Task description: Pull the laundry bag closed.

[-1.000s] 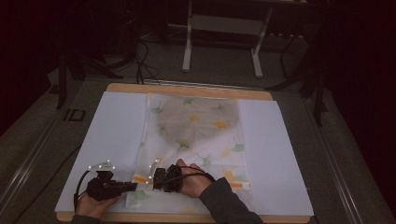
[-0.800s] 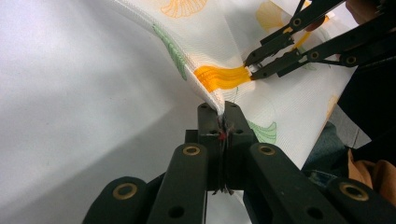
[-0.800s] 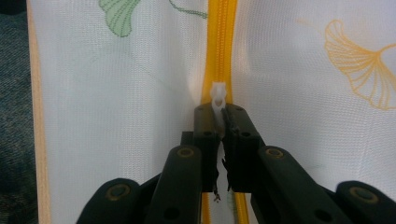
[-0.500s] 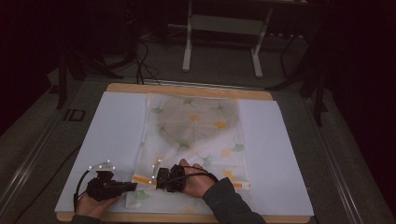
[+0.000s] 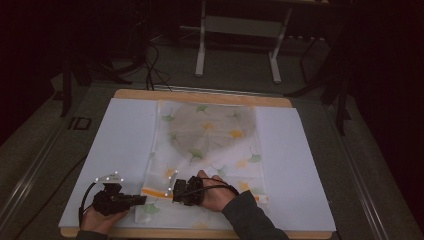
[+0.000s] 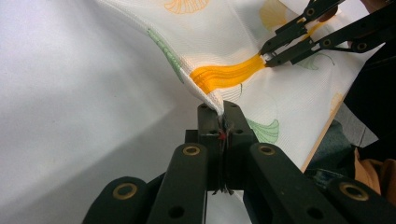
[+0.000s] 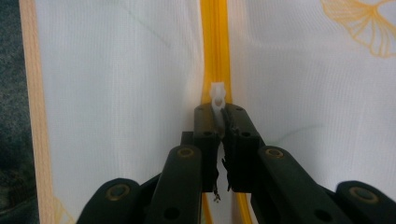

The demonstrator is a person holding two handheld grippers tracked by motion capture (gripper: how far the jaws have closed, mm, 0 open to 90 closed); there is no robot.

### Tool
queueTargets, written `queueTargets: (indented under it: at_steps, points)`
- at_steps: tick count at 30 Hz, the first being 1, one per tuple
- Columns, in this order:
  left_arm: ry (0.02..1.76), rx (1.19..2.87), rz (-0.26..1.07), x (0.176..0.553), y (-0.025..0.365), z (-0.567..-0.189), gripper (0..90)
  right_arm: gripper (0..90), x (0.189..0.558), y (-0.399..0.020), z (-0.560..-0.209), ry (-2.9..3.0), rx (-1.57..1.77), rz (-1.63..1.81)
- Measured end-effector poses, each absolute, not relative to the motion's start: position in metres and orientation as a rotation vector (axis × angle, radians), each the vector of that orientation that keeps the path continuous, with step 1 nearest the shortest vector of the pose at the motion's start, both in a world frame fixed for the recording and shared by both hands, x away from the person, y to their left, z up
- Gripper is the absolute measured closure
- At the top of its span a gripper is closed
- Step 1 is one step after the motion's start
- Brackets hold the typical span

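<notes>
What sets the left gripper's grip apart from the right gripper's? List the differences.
The left gripper pinches the mesh bag's corner fabric, lifting it into a peak; the right gripper pinches the white zipper pull on the orange zipper. In the high view, the left sits at the bag's edge, the right over the bag. Both are shut.

The room is dim, its far side nearly black. A pale wooden tabletop (image 5: 200,96) carries a white sheet (image 5: 125,140). Grey carpeted floor (image 5: 240,75) surrounds it. Beyond stands a white metal stand (image 5: 239,30) on two legs, with black cables (image 5: 152,55) trailing across the floor beside it.
</notes>
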State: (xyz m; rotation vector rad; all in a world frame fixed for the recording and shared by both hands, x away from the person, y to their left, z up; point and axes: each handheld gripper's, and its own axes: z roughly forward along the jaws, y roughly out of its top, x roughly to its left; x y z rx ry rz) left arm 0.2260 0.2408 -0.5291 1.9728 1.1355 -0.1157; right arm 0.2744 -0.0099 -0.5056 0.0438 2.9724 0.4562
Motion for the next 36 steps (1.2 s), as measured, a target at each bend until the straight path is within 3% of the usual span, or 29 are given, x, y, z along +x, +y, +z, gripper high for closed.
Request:
queueTargets:
  at_steps: [36]
  points:
    - [1.141, 1.965, -0.118, 0.226, 0.242, -0.529, 88.8, 84.7, 0.276, -0.036, -0.498, 2.975, 0.066, 0.401]
